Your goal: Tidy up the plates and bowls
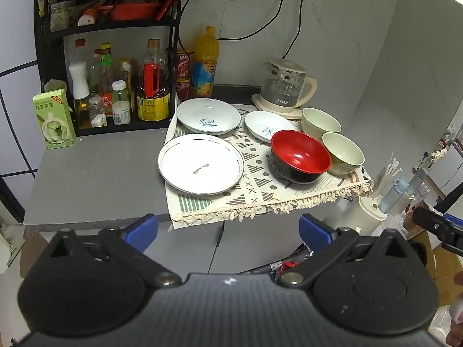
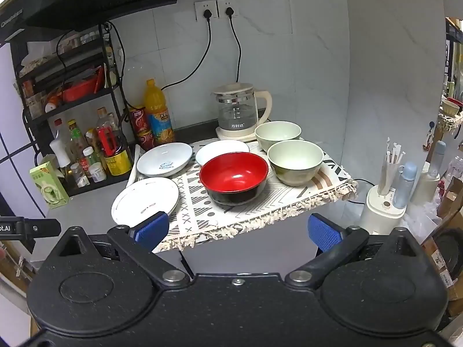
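We hover before the dishes, nothing held.
Left gripper (image 1: 228, 232) and right gripper (image 2: 238, 231) spread wide; red bowl (image 2: 233, 177) sits ahead.

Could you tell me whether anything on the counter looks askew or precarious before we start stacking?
The patterned cloth overhangs the grey counter at its front edge, fringe dangling. The nearer green bowl stands close to the cloth's right-hand corner. Nothing looks spilled or broken.
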Action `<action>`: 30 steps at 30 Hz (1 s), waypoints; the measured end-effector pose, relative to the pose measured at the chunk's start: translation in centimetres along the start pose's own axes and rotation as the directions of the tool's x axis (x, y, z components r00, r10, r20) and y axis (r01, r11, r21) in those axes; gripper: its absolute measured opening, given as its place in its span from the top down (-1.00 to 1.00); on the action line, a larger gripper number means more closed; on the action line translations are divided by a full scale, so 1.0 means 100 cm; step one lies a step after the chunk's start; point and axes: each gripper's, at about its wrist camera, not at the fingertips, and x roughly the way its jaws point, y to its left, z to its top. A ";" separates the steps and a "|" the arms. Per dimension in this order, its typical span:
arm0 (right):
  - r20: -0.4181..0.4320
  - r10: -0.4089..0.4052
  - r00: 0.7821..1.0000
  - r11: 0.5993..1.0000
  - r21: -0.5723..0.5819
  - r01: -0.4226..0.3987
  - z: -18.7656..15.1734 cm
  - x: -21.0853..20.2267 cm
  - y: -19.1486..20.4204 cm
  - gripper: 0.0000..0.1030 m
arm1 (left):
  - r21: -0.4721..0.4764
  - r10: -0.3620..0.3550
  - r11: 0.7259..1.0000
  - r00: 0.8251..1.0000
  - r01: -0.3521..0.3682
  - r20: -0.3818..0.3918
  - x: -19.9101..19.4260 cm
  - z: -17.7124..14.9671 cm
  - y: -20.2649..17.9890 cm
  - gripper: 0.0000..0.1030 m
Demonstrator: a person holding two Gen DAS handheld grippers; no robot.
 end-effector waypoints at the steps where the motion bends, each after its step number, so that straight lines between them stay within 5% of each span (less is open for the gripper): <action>1: -0.005 0.004 1.000 1.000 -0.002 -0.004 0.002 0.000 0.000 -1.00 | 0.003 0.001 1.000 1.000 -0.001 0.002 -0.001 0.001 0.000 -0.99; 30: -0.028 0.005 1.000 1.000 -0.014 -0.006 0.001 0.005 0.001 -1.00 | 0.007 0.012 1.000 1.000 -0.012 0.011 -0.004 -0.002 -0.006 -0.99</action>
